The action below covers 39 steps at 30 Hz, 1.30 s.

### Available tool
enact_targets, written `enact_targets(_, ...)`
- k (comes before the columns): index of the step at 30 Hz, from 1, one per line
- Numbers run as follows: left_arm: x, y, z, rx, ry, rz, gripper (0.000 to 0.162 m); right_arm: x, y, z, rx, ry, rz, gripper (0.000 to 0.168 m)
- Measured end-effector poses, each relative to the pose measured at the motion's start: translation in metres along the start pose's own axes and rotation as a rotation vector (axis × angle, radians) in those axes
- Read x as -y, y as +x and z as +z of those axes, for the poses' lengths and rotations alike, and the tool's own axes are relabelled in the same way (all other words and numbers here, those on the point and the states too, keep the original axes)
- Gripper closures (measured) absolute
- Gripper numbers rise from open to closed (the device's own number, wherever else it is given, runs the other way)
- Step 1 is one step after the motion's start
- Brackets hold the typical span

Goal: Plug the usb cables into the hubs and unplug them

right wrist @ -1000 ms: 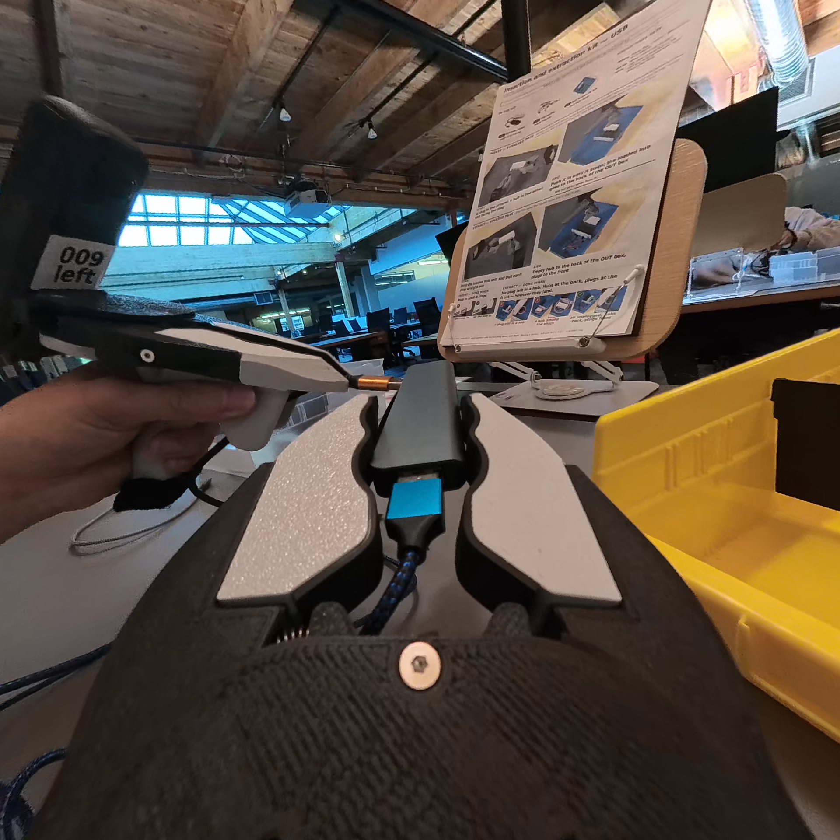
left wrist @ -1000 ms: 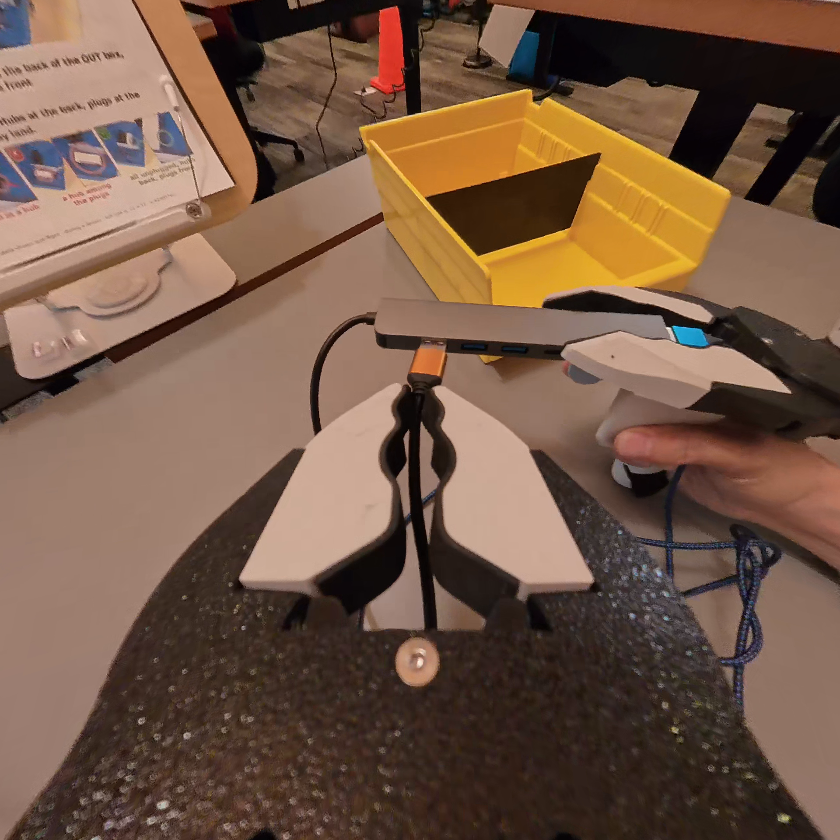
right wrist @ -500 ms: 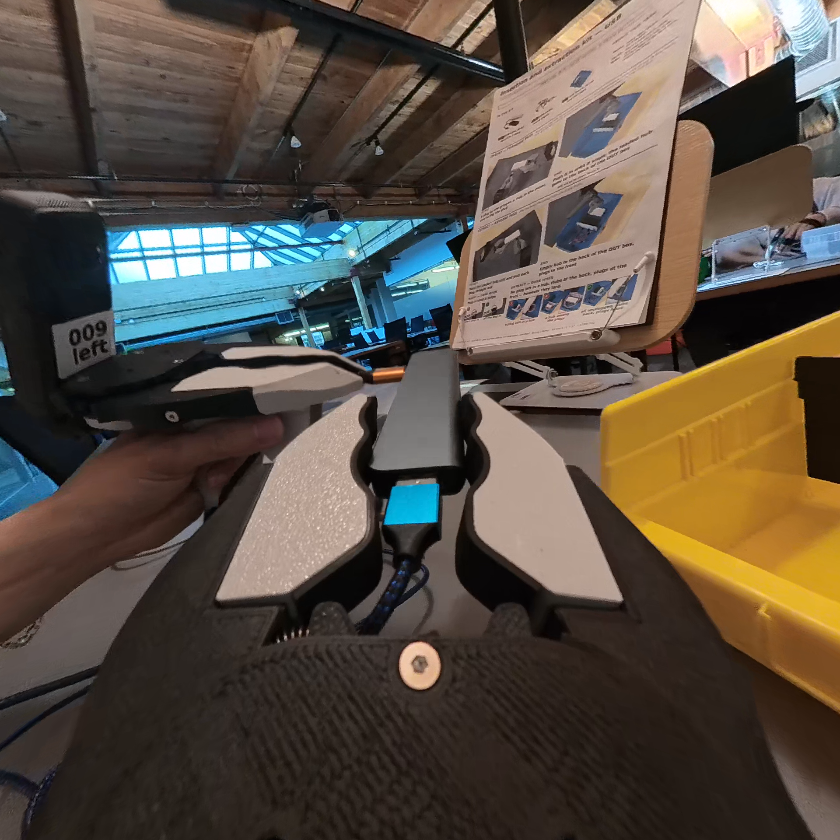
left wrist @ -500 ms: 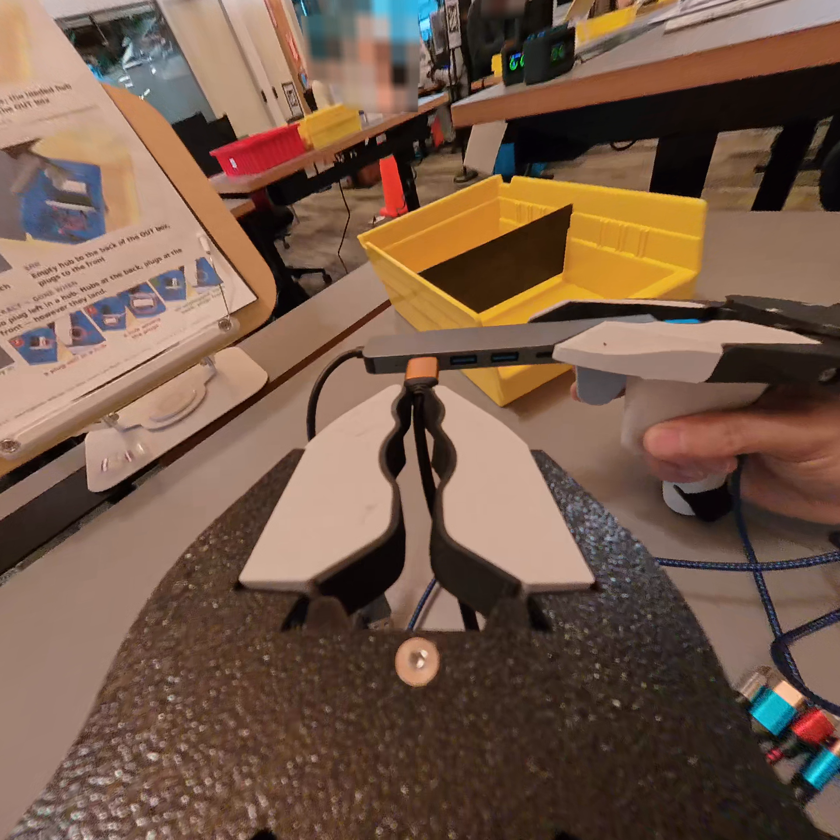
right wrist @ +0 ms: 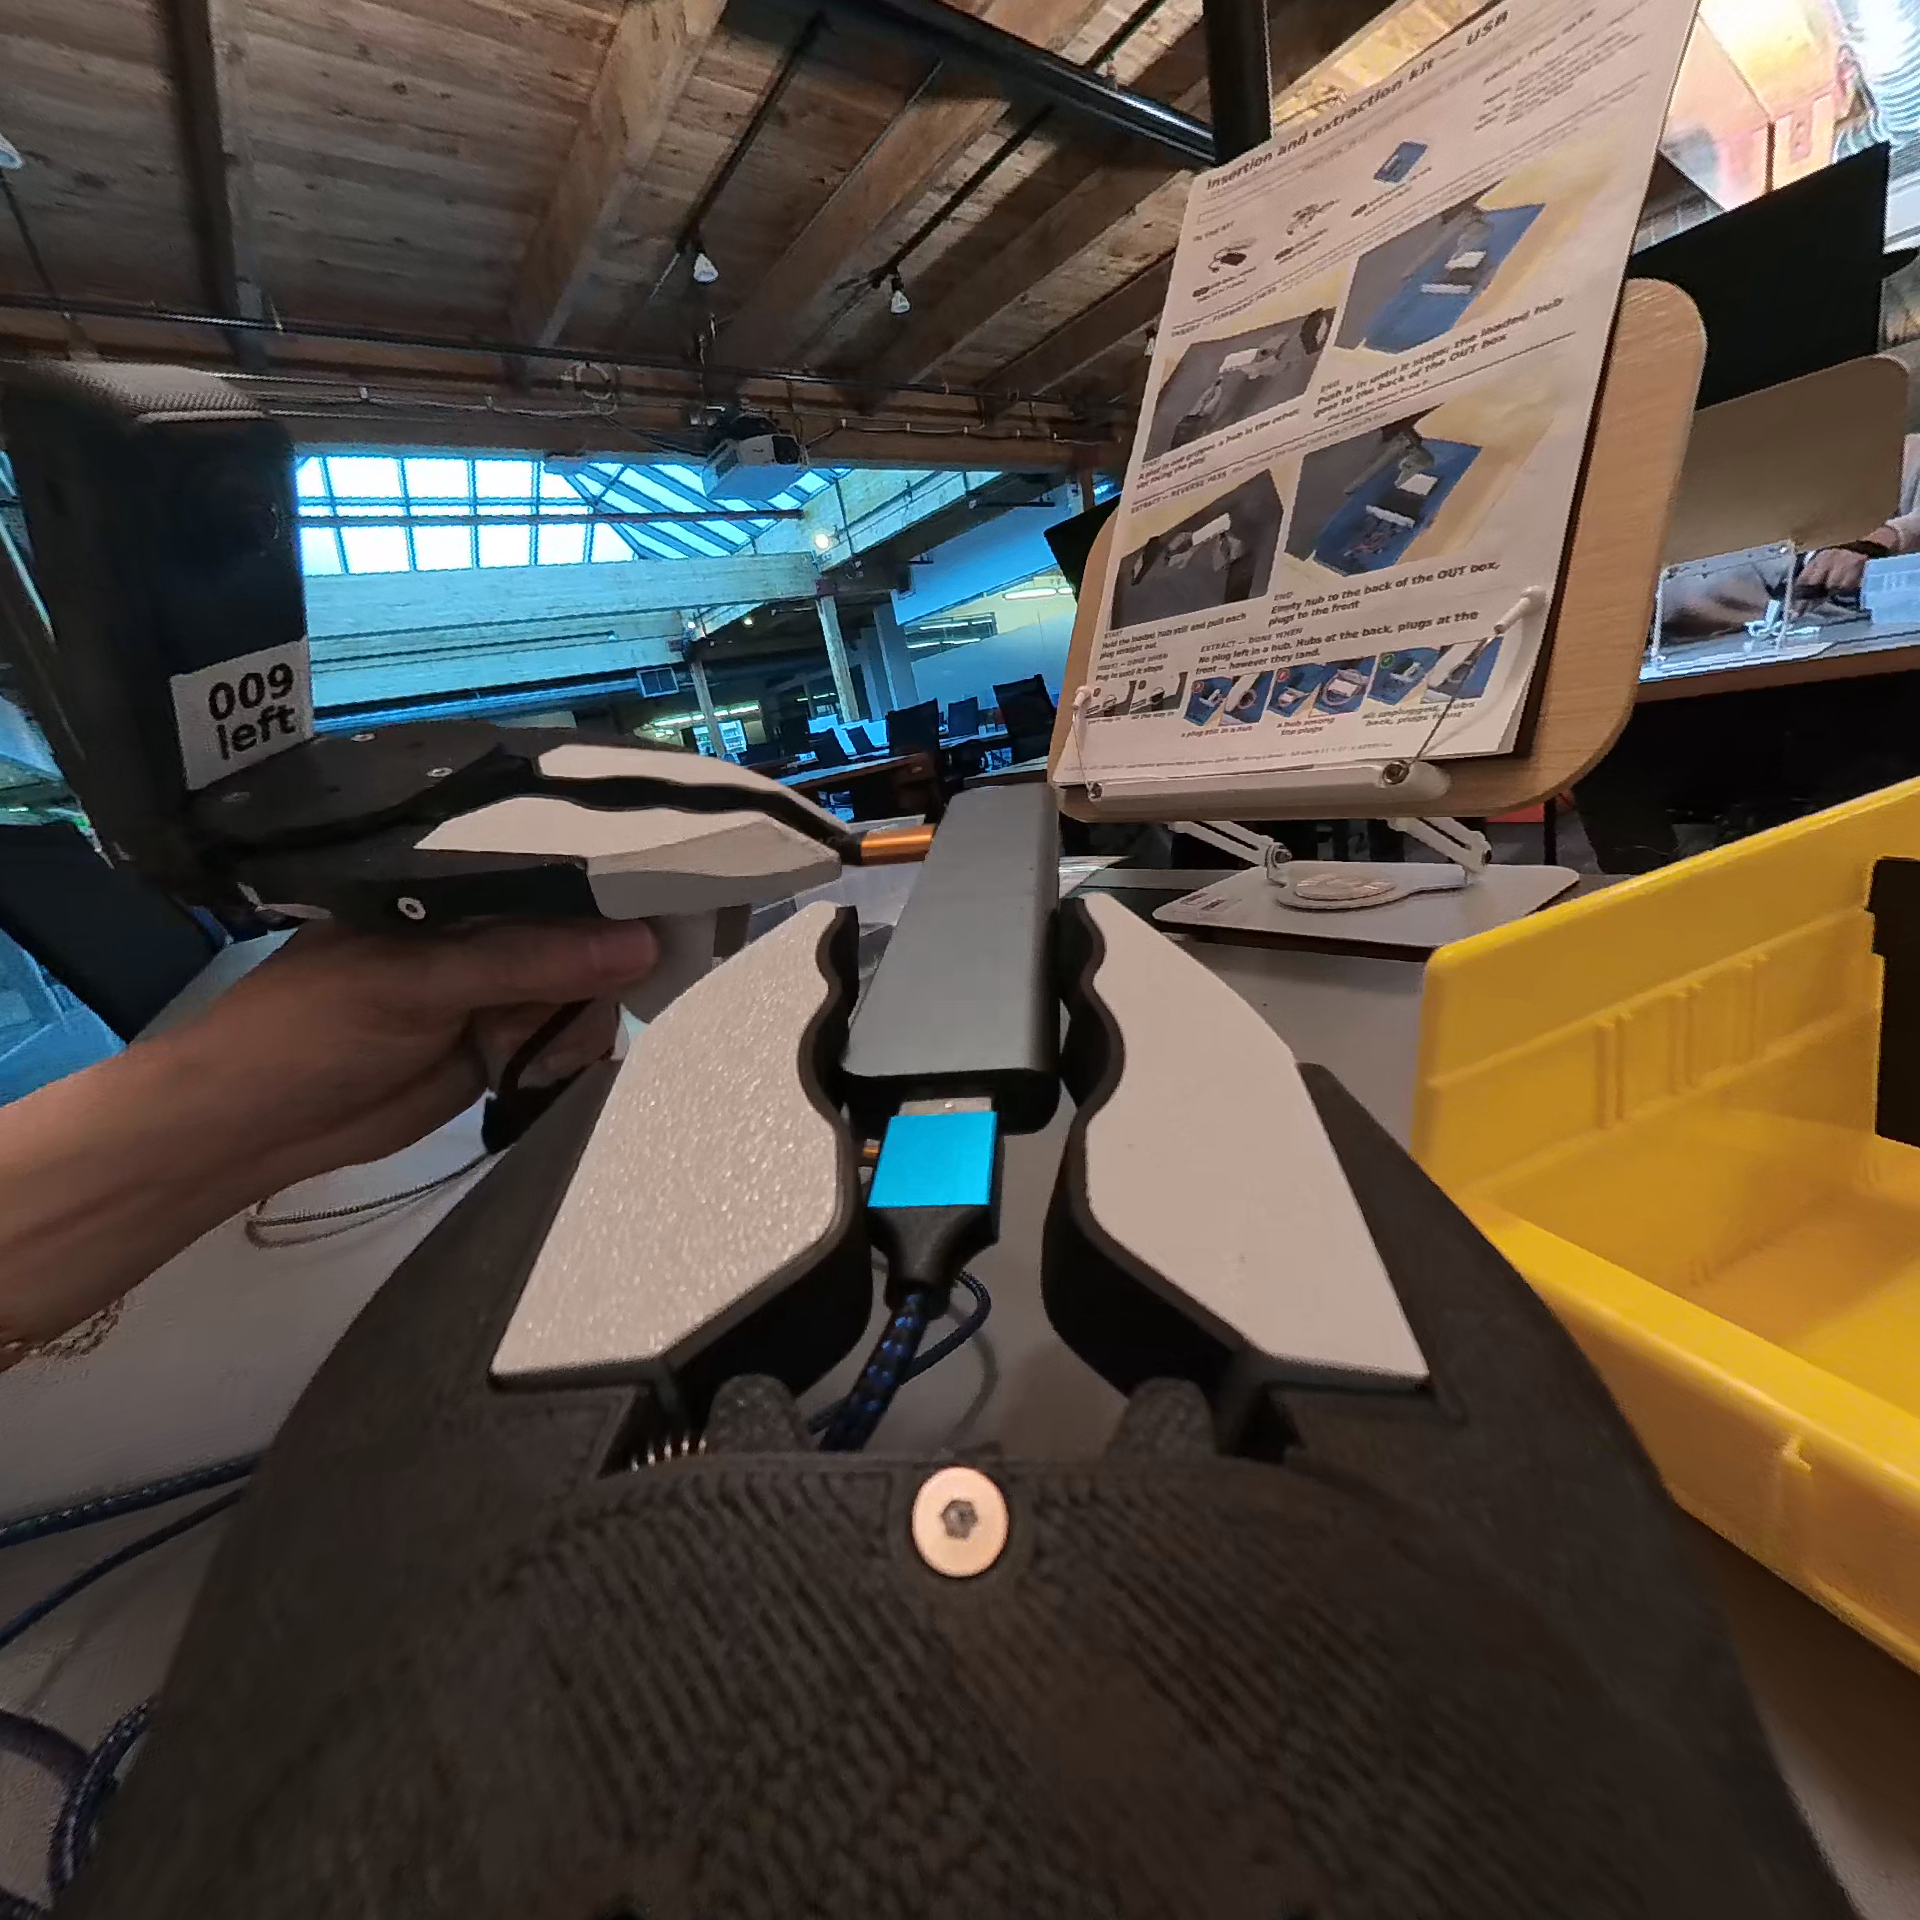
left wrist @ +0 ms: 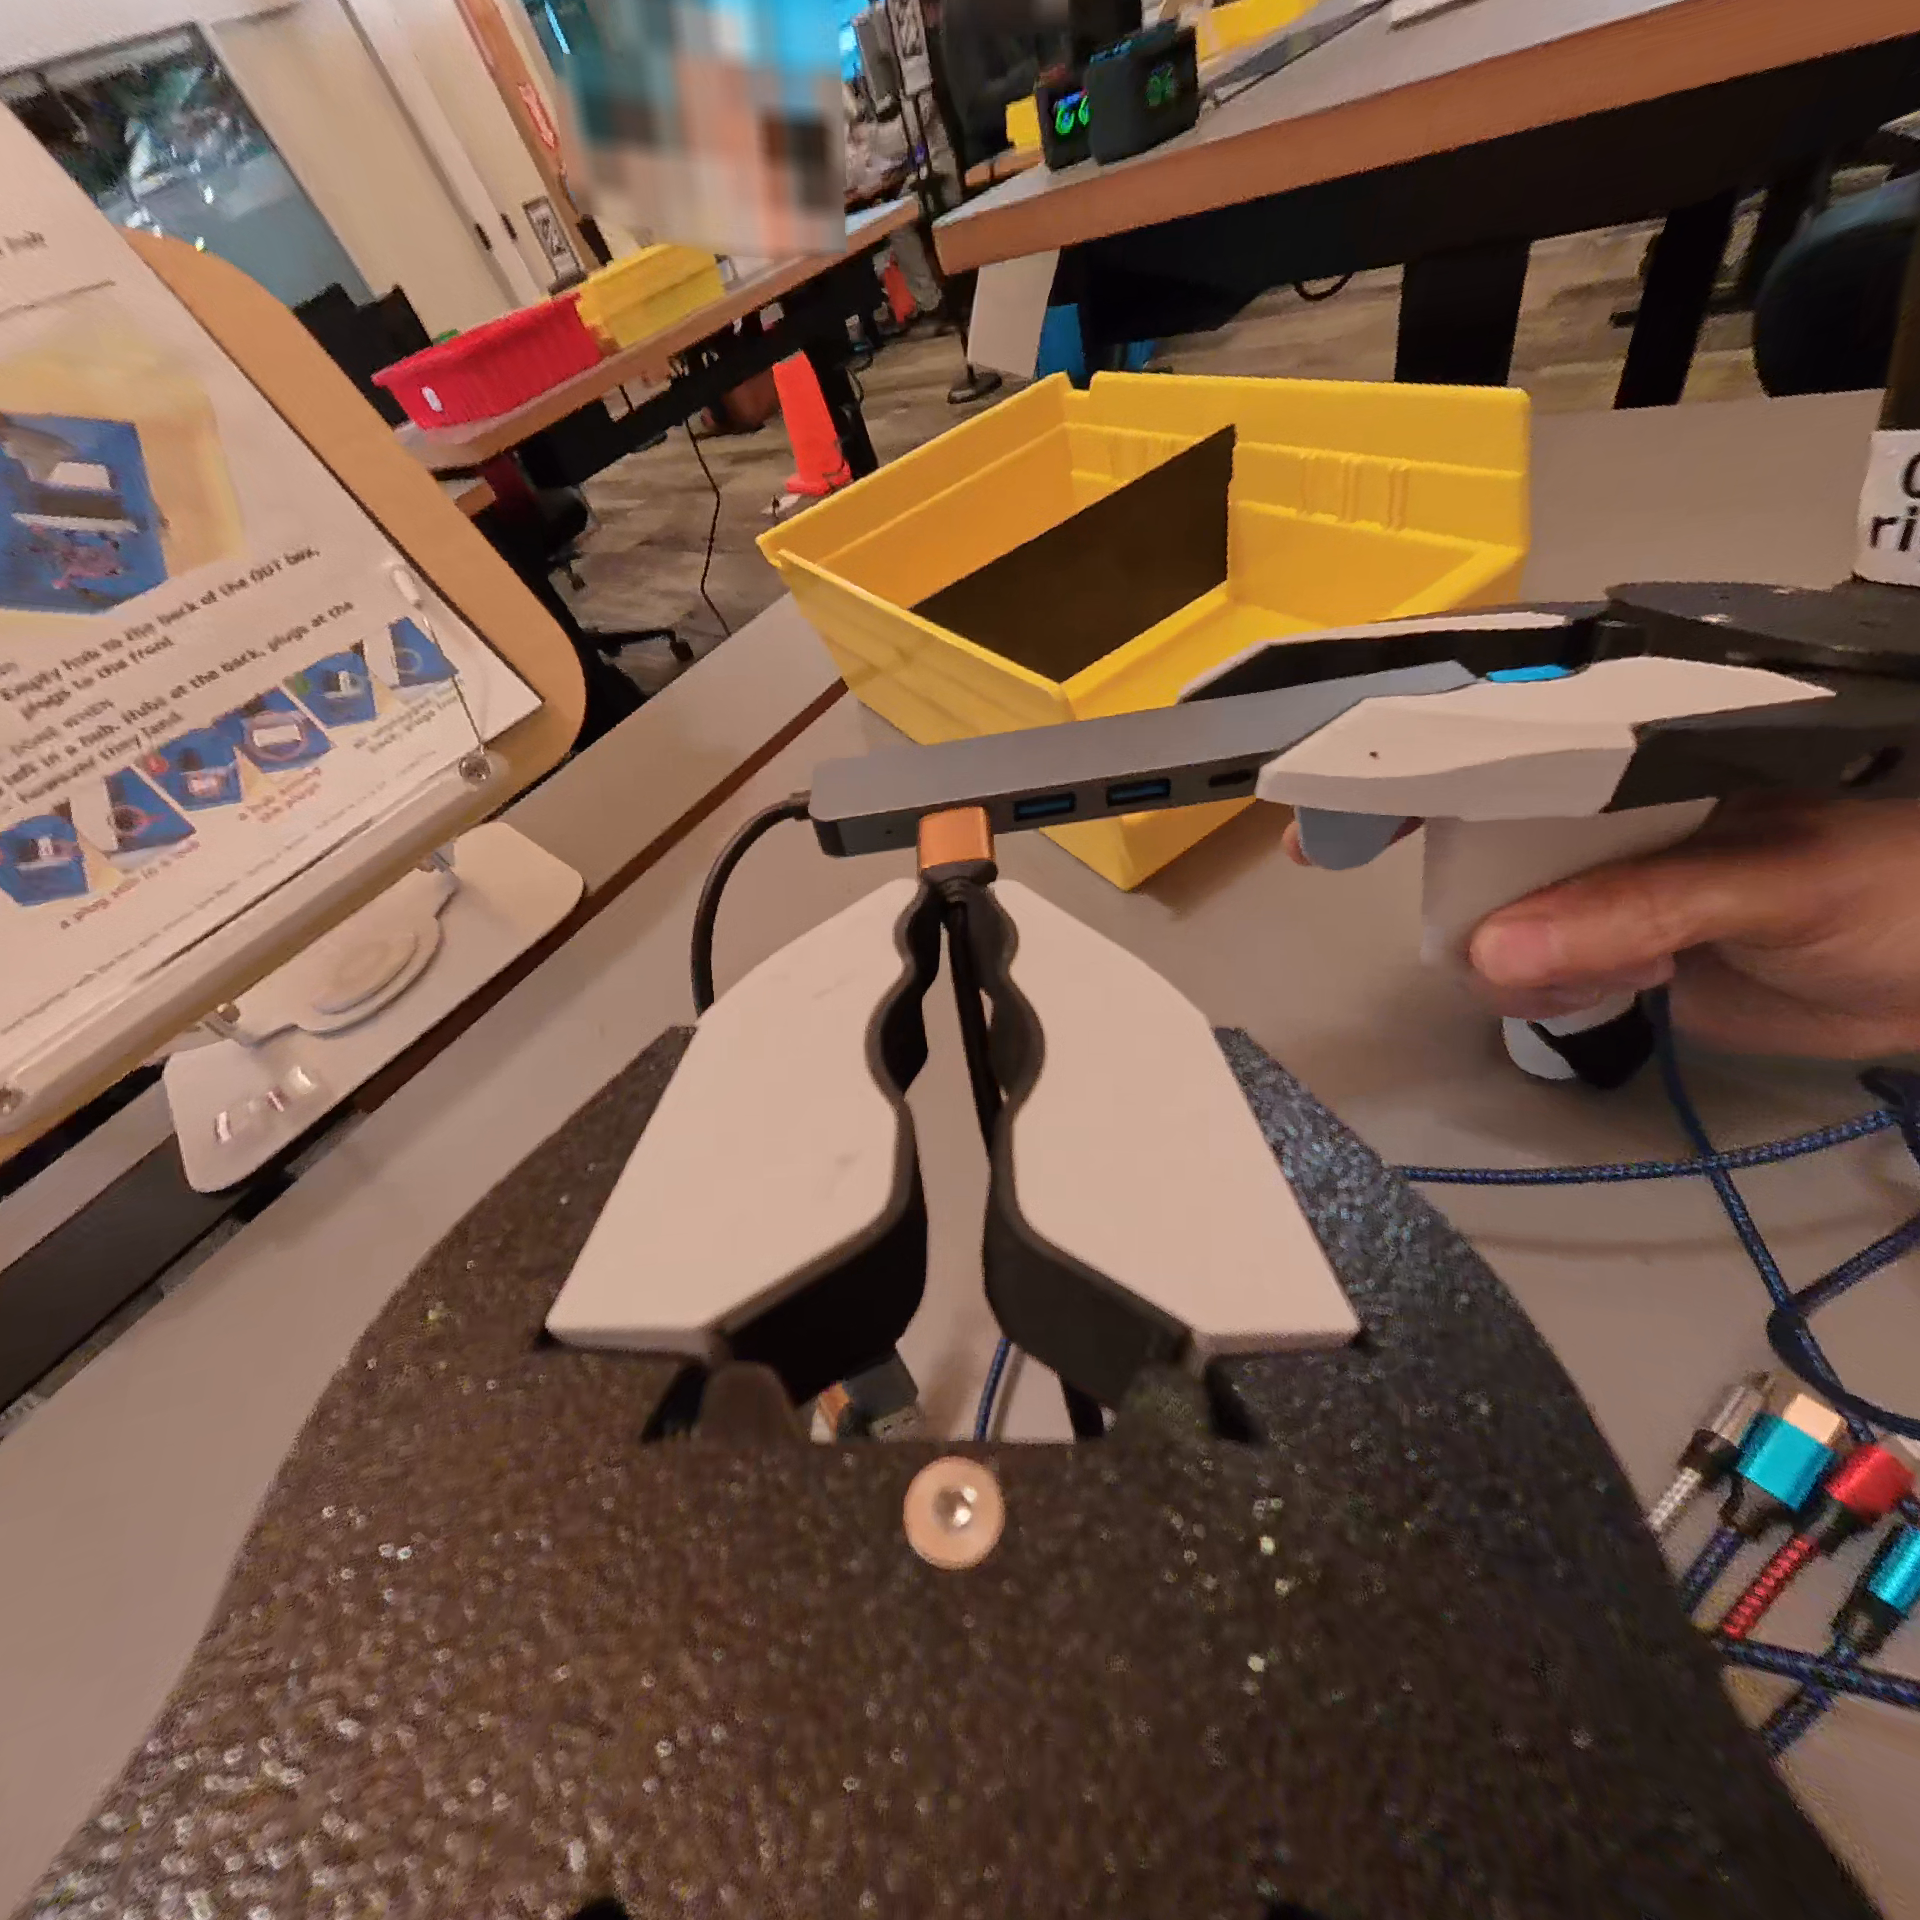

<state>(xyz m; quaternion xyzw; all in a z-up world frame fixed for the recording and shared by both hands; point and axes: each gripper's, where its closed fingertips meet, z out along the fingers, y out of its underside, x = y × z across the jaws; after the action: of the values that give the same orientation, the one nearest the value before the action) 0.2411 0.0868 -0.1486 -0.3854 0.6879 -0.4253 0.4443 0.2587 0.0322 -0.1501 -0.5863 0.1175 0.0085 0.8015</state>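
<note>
Your right gripper (right wrist: 961, 1023) holds the grey USB hub (left wrist: 1039, 774) above the grey table (left wrist: 499, 1049), its fingers (right wrist: 1226, 1132) closed on the hub's two long sides. In the left wrist view the hub runs level and sideways, just in front of a yellow bin (left wrist: 1195, 582) that has a black divider (left wrist: 1101, 561) standing inside it.

A blue-shelled plug (right wrist: 933, 1158) sits in the end of the hub nearest your right hand, and its blue braided cable (right wrist: 894, 1351) drops down between the fingers.

Your left gripper (left wrist: 951, 914) meets the hub from the side. Its fingers (left wrist: 779, 1101) are narrowed around a thin black cable (left wrist: 971, 1029) just behind an orange-shelled plug (left wrist: 956, 840), which is seated in the hub's side port farthest from your right gripper. Two blue ports (left wrist: 1091, 800) beside it stay free.

The hub's own black lead (left wrist: 727, 883) curves down from its far end toward the table.

Right of the hub, loose cables with blue, red and metal plugs (left wrist: 1808, 1475) lie on the table. Left of the hub, an instruction sheet (left wrist: 187, 644) leans on a wooden stand (left wrist: 416, 520).
</note>
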Motion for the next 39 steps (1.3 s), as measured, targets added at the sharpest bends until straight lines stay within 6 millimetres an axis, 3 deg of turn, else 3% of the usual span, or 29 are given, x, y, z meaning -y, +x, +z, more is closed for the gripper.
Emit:
enact_targets(10,0.000,0.003,-0.001,-0.025,0.048,0.034,0.156,0.003,-0.003,-0.002,0.009,0.023,-0.031,0.130)
enact_targets(13,-0.003,0.006,-0.005,-0.051,0.074,0.049,0.155,0.004,-0.006,-0.003,0.012,0.025,-0.172,0.132)
enact_targets(19,0.000,0.005,-0.040,-0.145,0.125,-0.106,0.131,0.008,0.007,-0.010,0.022,-0.001,-0.158,0.132)
enact_targets(23,-0.025,0.005,-0.070,-0.223,0.005,-0.069,0.126,0.018,0.005,-0.017,0.097,-0.035,-0.163,0.133)
enact_targets(28,-0.076,0.037,-0.119,-0.456,-0.212,-0.073,0.113,0.012,0.010,-0.016,0.052,-0.096,-0.183,0.132)
enact_targets(33,-0.125,0.051,-0.152,-0.468,-0.385,-0.009,0.105,0.001,0.011,-0.010,-0.003,-0.134,-0.235,0.132)
enact_targets(36,-0.137,0.045,-0.159,-0.414,-0.393,0.006,0.105,0.018,0.008,-0.009,-0.047,-0.070,-0.260,0.133)
enact_targets(39,-0.131,0.033,-0.160,-0.363,-0.336,-0.060,0.105,0.052,-0.003,-0.007,-0.045,-0.032,-0.313,0.133)
